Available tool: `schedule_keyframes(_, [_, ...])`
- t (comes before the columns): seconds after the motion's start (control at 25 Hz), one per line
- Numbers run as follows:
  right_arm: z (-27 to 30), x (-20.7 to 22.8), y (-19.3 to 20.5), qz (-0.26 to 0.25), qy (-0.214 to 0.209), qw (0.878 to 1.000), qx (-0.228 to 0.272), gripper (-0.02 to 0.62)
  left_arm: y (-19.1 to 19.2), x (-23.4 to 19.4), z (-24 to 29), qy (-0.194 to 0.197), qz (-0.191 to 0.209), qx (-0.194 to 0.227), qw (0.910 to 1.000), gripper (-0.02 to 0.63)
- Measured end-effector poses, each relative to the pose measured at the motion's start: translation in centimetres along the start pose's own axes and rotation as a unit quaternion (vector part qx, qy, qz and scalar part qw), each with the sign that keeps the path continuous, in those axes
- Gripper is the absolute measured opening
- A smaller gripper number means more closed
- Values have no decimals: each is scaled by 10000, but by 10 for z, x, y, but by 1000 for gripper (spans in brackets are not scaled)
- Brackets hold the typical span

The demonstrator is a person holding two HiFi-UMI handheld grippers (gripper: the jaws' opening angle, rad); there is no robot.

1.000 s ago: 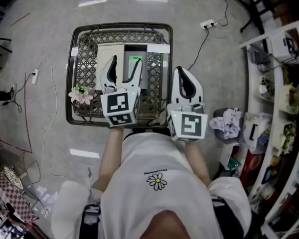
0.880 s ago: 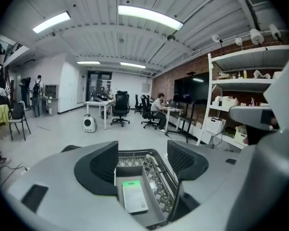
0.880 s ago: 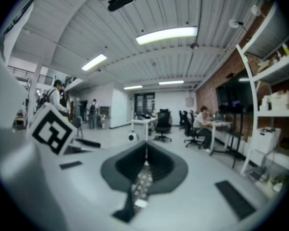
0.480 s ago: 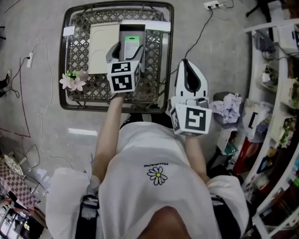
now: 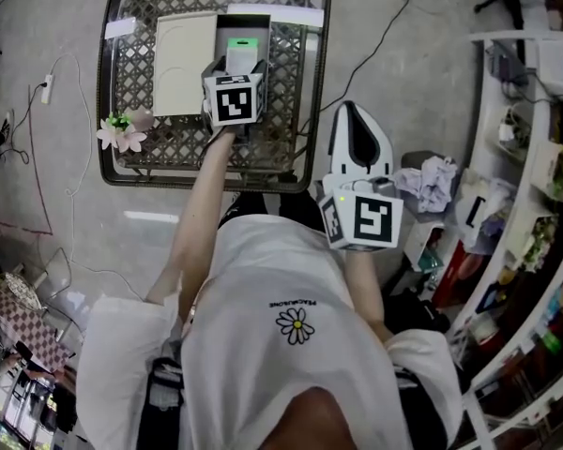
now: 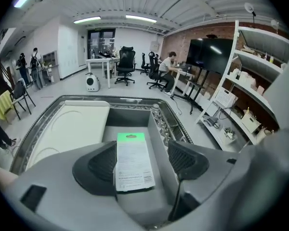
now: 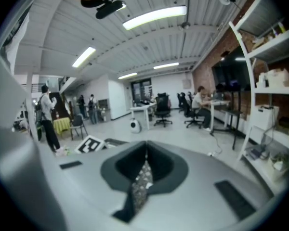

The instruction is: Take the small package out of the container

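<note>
While the flat white, green-topped package (image 6: 133,163) is lying in the grey box (image 6: 160,129), I am holding left gripper (image 6: 144,160) jaws apart, right gripper (image 7: 145,170) pinched together.

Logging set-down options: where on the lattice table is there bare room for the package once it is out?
Bare lattice table right of the grey container, up to the rim, and the near strip between the artificial flower and the arm. Crowded: white lid beside the container, open left gripper around the package.
</note>
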State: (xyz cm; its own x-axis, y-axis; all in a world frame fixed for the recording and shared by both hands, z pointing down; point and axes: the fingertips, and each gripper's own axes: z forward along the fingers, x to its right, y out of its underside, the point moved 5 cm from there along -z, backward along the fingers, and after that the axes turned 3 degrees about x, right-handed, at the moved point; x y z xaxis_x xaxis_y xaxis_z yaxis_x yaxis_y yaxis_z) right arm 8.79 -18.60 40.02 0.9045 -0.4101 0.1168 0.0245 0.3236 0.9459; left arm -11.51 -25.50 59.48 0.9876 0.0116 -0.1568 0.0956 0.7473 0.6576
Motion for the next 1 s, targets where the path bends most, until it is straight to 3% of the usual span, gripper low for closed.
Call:
schedule_keyframes(0.36, [8,-2,12,37,-157,9997,-200,31,14,-8,30,-358,61,-538,9979,337])
schedule_keyframes(0.72, [10,-11,16,39,-315,9991,-281,31,21,-10,50,-688,92,-1336,9886,336])
schedule_keyframes(1.0, [12,-10,20,66,-318,9988,-354,31,20,-14,62,-1144,-365,-1395,9829,337])
